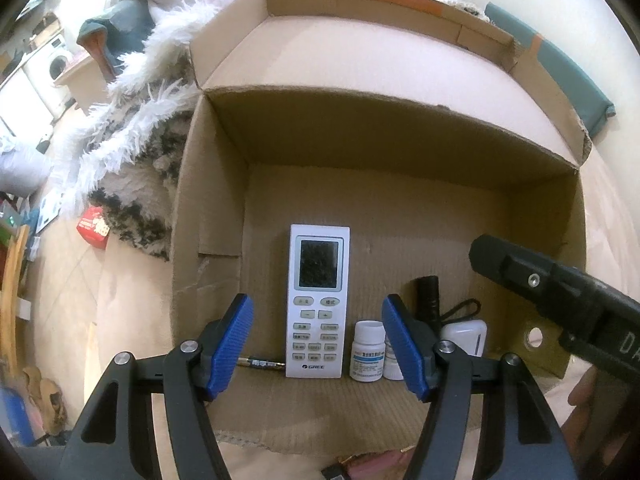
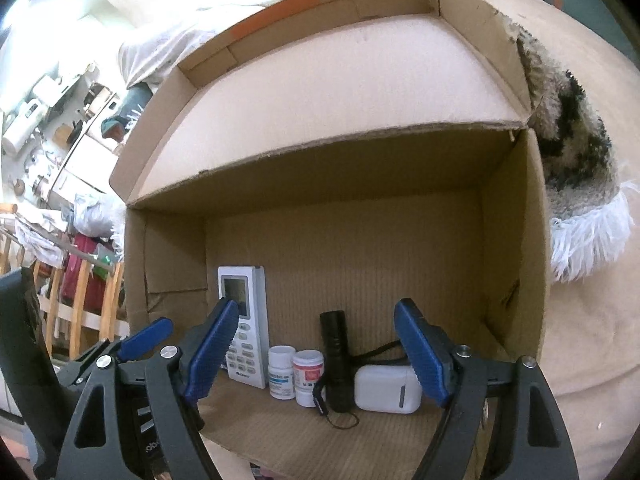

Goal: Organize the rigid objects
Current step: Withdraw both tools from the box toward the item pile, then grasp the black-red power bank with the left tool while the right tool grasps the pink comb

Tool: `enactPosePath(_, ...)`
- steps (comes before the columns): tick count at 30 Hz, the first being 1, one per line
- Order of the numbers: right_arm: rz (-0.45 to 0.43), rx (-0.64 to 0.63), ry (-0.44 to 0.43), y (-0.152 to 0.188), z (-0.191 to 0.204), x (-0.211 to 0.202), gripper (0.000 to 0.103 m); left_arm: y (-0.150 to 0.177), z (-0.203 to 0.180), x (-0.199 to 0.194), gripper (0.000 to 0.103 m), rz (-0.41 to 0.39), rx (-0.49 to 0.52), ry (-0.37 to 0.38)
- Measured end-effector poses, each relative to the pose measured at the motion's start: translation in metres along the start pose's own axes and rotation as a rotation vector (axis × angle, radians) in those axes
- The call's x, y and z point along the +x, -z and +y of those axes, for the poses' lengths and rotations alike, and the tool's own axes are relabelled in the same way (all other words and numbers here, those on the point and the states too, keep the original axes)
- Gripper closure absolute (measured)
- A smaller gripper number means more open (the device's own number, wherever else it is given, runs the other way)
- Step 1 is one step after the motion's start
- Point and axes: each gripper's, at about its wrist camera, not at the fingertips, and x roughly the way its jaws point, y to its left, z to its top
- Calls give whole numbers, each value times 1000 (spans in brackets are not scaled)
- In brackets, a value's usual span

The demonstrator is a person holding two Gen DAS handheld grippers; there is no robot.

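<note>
Cardboard box point(image 2: 512, 240) holds neat near-edge row, left to right: remote point(image 2: 246, 328), two pill bottles point(image 2: 282, 376), black flashlight point(image 2: 335, 360), white case point(image 2: 386, 388). Left gripper point(image 1: 318, 344) and right gripper point(image 2: 316, 354) hover above, jaws apart, nothing held. Judged: items just released; lift straight up, avoid clipping upright bottles.

Shaggy white-fringed rug point(image 1: 132, 152) beside a red packet point(image 1: 93, 227); washing machine point(image 1: 56, 65) far off
</note>
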Motion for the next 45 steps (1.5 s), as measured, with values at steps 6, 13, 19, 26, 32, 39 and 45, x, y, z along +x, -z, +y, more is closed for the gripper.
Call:
enactPosePath(6, -26, 15, -13, 2, -1, -14, 18, 1, 3, -19, 39, -31, 4, 1)
enactPosePath(13, -50, 23, -16, 19, -3, -42, 18, 15, 14, -42, 39, -41, -20, -5)
enactPosePath(19, -72, 9, -26, 39, -2, -63, 18, 35, 26, -60, 39, -44, -55, 1)
enactPosePath(26, -64, 10, -34, 64, -4, -76, 18, 63, 39, -67, 39, -22, -76, 7)
enactPosePath(32, -26, 11, -27, 86, -4, -74, 18, 89, 41, -59, 39, 36, -66, 17)
enactPosePath(39, 31, -12, 25, 105, -5, -63, 18, 125, 40, -42, 39, 134, -95, 43)
enactPosePath(45, 78, -3, 59, 112, -12, -52, 18, 155, 18, -17, 41, 261, -111, 112)
